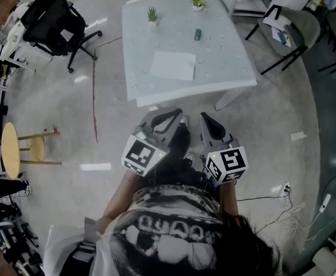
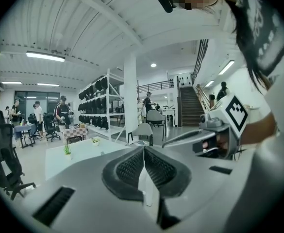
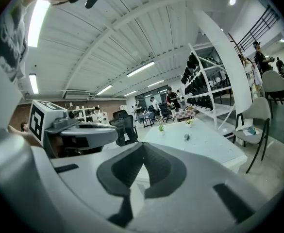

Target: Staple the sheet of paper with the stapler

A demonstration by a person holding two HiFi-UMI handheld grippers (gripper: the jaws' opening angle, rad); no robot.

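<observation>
Now: table (image 1: 225, 68) ahead at 12 o'clock, and I hold both grippers short of its near edge, clear of it. Left gripper (image 1: 169, 115): jaws together, nothing between. Right gripper (image 1: 208, 121): jaws together, likewise empty. Paper (image 1: 173, 65) lies flat near table centre. Stapler (image 1: 197, 34) sits at 1 o'clock from paper, apart from it. Plant (image 1: 152, 14) at 11 o'clock from paper; second plant (image 1: 199, 3) at 12 o'clock from stapler.
</observation>
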